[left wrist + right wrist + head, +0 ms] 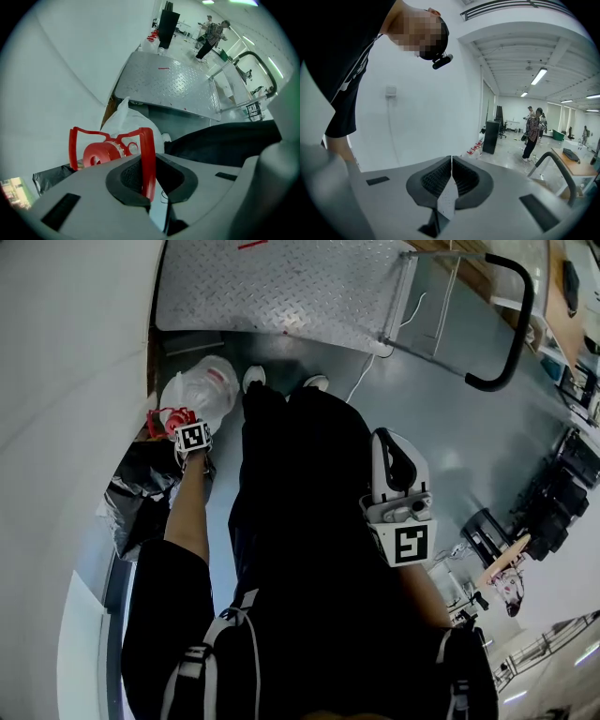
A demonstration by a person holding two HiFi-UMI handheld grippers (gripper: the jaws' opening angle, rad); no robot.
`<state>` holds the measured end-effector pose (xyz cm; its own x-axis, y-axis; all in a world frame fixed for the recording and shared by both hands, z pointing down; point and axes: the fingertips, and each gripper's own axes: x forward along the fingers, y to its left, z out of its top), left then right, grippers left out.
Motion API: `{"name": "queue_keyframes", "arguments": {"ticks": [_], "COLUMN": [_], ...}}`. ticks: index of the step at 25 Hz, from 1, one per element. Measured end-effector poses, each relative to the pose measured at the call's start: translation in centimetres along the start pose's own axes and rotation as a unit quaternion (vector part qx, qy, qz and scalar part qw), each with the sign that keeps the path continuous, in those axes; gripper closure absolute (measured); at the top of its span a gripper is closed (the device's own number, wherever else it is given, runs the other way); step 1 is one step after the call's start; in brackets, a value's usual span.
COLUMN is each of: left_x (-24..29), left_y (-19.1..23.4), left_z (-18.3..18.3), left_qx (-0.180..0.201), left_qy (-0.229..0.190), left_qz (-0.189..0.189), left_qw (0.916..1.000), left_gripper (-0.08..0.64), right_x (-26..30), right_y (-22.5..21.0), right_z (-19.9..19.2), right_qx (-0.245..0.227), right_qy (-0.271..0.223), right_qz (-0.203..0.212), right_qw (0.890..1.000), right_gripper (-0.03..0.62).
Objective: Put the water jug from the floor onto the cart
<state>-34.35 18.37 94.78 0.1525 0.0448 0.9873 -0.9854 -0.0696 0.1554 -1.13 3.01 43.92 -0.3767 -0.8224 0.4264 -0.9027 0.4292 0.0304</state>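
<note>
The water jug (204,388) is whitish and translucent, with a red cap (99,154) and a red carrying handle (148,159). It is at floor level by the left wall, just in front of the person's shoes. My left gripper (180,426) points straight down over it. In the left gripper view that gripper (149,182) is shut on the upright bar of the red handle. The cart (281,287) is a low steel checker-plate platform beyond the jug, with a black push handle (511,329). My right gripper (392,448) is raised at the right; its jaws (451,180) are shut with nothing between them.
A black plastic bag (141,491) lies against the white wall (66,381) to the left of the jug. A white cable (373,371) runs across the grey floor by the cart. Other people (213,35) stand far off in the room.
</note>
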Motion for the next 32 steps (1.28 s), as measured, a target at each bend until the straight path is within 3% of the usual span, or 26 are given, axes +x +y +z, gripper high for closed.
{"name": "queue_keyframes", "arguments": {"ticks": [4, 7, 15, 19, 23, 28, 32], "left_x": [-3.8, -6.3, -10.5, -11.8, -12.6, -14.8, -15.8], "left_y": [0.0, -1.3, -5.9, -6.8, -6.5, -8.6, -10.2], "left_z": [0.6, 1.2, 4.1, 6.7, 9.5, 12.6, 15.0], "left_qx": [-0.027, -0.02, 0.1, 0.155, 0.206, 0.244, 0.246], "left_qy": [-0.004, -0.016, -0.033, -0.046, -0.066, -0.085, -0.095], "left_qz": [-0.009, -0.02, -0.037, -0.019, 0.005, 0.014, 0.025], "left_qw": [0.9996, 0.9995, 0.9938, 0.9867, 0.9763, 0.9661, 0.9643], "left_gripper": [0.522, 0.52, 0.509, 0.509, 0.509, 0.509, 0.508], "right_x": [-1.0, -1.4, -1.5, -2.6, -3.9, -4.6, -3.3], "right_y": [-0.3, -0.5, -1.2, -2.7, -5.0, -7.1, -9.3], "right_z": [3.2, 5.9, 9.0, 8.0, 8.0, 10.7, 12.1], "right_qx": [0.002, -0.007, 0.012, 0.057, 0.065, 0.04, 0.026], "right_qy": [-0.026, -0.054, -0.116, -0.121, -0.137, -0.168, -0.184], "right_qz": [-0.004, -0.014, -0.038, -0.055, -0.087, -0.09, -0.075], "right_qw": [1.0, 0.998, 0.992, 0.99, 0.985, 0.981, 0.98], "right_gripper": [0.573, 0.572, 0.573, 0.573, 0.572, 0.574, 0.574]}}
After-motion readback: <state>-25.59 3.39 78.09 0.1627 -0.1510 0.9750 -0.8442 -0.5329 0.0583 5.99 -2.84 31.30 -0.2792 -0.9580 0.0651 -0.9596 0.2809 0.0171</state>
